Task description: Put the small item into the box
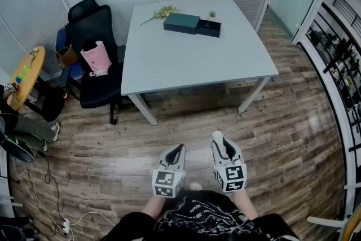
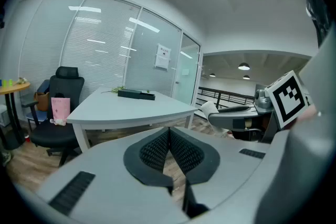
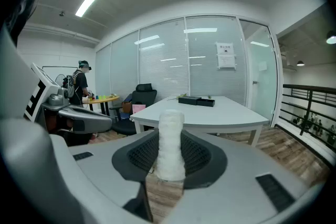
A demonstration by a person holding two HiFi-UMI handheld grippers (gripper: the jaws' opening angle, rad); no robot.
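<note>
Right gripper (image 3: 171, 159) is clamped on the white roll (image 3: 170, 131); left gripper (image 2: 169, 136) is closed, empty. Box (image 1: 207, 27) sits well away on the desk (image 1: 192, 65); carrying and placing remain.

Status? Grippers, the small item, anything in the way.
Left gripper shut, empty. Right gripper shut on white item. Dark box on table, well ahead. Nothing seen blocking the path.

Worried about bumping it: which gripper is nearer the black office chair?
Left. The left gripper hangs over the wood floor, well short of the black office chair and to its right; the right gripper, shut on a white roll, is farther right.
</note>
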